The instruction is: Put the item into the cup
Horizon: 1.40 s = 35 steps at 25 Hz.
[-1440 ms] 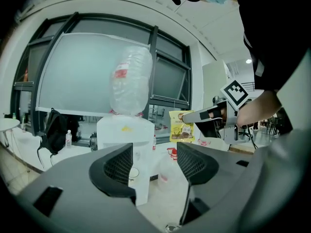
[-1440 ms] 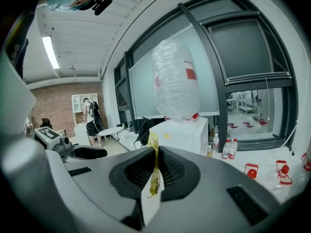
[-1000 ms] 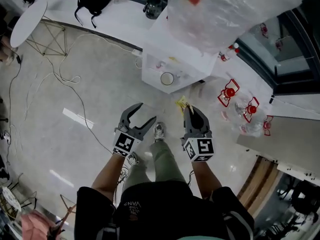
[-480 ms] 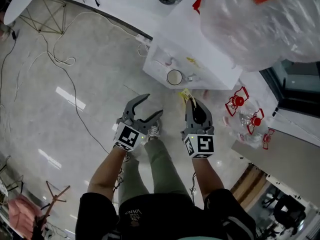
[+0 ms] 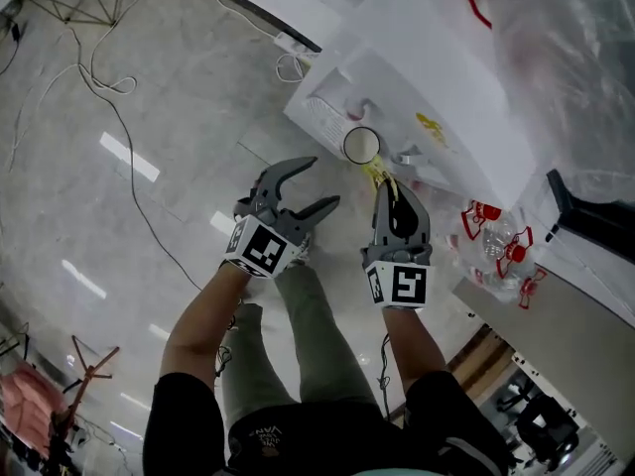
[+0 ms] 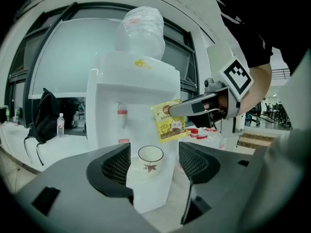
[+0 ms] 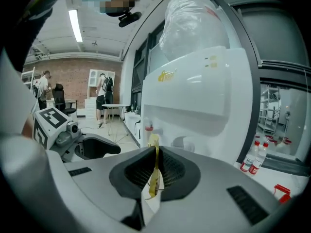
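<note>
A white cup (image 5: pixel 361 146) with a leaf print stands on the drip tray of a white water dispenser (image 5: pixel 427 87). My right gripper (image 5: pixel 386 192) is shut on a small yellow sachet (image 5: pixel 382 175), whose tip hangs just short of the cup's rim. In the right gripper view the sachet (image 7: pixel 154 171) stands edge-on between the closed jaws. My left gripper (image 5: pixel 323 182) is to the left of the cup with its jaws opening and nothing between them. In the left gripper view the cup (image 6: pixel 150 159) shows beyond the jaws, and the sachet (image 6: pixel 170 122) hangs above it to the right.
A large plastic-wrapped water bottle (image 5: pixel 566 58) sits on the dispenser. Red-capped bottles (image 5: pixel 496 241) lie on the floor to the right, and cables (image 5: pixel 109 87) run across it to the left. A black backpack (image 6: pixel 46 118) rests on a counter. People (image 7: pixel 104 89) stand far back.
Both grippers have moved forward toward the dispenser. The sachet has come close to the cup's rim. The left jaws have spread a little wider.
</note>
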Each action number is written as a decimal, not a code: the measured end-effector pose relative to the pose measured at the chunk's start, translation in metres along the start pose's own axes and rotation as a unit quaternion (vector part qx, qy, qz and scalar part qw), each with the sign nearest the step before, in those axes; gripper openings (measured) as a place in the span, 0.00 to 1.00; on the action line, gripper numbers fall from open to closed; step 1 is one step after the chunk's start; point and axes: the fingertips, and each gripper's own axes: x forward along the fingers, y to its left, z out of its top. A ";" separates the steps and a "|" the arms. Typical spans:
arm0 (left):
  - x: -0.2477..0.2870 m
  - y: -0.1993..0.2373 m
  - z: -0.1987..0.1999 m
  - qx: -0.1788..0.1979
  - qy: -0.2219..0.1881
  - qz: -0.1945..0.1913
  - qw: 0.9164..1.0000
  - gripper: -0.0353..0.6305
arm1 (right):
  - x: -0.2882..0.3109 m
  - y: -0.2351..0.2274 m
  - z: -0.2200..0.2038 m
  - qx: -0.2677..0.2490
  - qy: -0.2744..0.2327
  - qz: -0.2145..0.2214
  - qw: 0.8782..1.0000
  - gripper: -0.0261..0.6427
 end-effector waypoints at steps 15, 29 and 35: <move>0.061 0.015 -0.045 0.012 0.017 -0.018 1.000 0.54 | 0.057 0.002 -0.030 -0.070 -0.003 0.029 0.997 0.11; 0.096 0.012 -0.083 0.028 0.041 -0.059 0.997 0.56 | 0.075 0.003 -0.057 -0.104 0.003 0.053 0.993 0.11; 0.107 0.011 -0.086 0.034 0.044 -0.071 0.996 0.56 | 0.081 -0.003 -0.065 -0.109 0.011 0.054 0.993 0.11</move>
